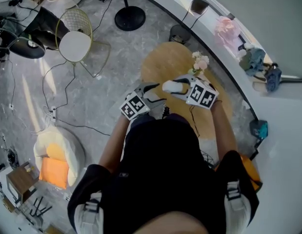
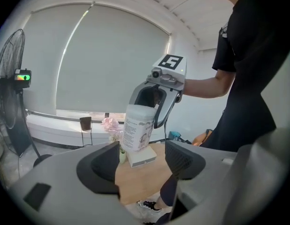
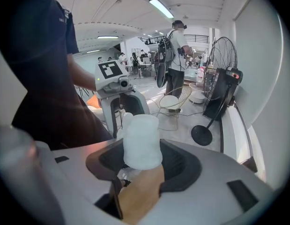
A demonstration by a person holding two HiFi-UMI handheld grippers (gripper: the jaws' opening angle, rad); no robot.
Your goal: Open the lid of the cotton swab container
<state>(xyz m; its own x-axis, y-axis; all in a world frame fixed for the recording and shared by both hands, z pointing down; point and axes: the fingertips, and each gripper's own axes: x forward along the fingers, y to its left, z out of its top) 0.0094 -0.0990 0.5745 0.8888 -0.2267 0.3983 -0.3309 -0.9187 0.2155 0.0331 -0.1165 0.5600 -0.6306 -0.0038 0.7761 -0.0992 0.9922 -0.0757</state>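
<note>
While my right hand-held gripper clamps the cotton swab container by its pale, cloudy body, both pads pressing on its sides, my left hand-held gripper stands with its jaws wide apart and nothing between them; the container hangs just beyond those open jaws and touches neither pad. Seen from my left hand-held gripper, the container shows its printed label, and its lid is the flat white piece at the lower end, tipped askew from the body; whether it has swung fully clear I cannot tell. From above, my two hand-held grippers face each other in front of my chest, the left one at the left and the right one at the right; the container is held in the air between them, over the near part of the round wooden counter, not resting on it. A small bunch of pale pink flowers stands toward the counter's far right edge. On the grey floor to the far left is a wire chair with a white seat; farther off sits the round black base of a standing fan; cables trail across the floor. In my right hand-held gripper's view another person stands far across the room, near the fan.
</note>
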